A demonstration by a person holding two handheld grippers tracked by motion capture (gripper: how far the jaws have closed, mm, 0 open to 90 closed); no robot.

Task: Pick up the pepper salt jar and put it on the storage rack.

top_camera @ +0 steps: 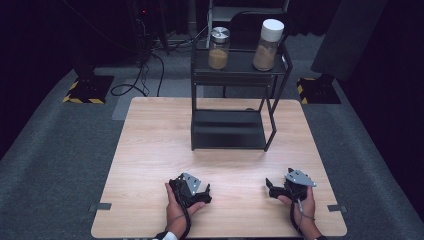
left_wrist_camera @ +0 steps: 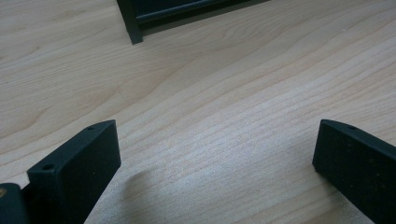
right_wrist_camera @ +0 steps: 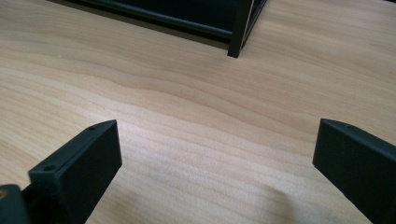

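— A dark room is closing in around a pale wooden tabletop, with grey carpet lying under it and cables trailing off at the upper left of the frame.

— And what is standing on it?

— A black two-tier rack is sitting at the upper middle, and two jars are standing on its top shelf: a metal-lidded jar on the left, a taller white-lidded jar on the right, both holding something brownish.

— What are the hands doing?

— They are resting at the bottom edge. The left claw is lying at lower centre, the right claw at lower right. In each gripper view the two black jaws are standing wide apart with bare wood between them, gripping nothing.

— So which step is this?

— I am judging it as the very start: nothing is being reached for. The jars are the nearest things, well apart from both claws, so the next move is probably calling for a lift and a long forward reach up to the top shelf, jaws kept apart to straddle a jar.

— Anything you are struggling with?

— The jar contents are too blurred to name, and the rack's back legs are melting into the dark.
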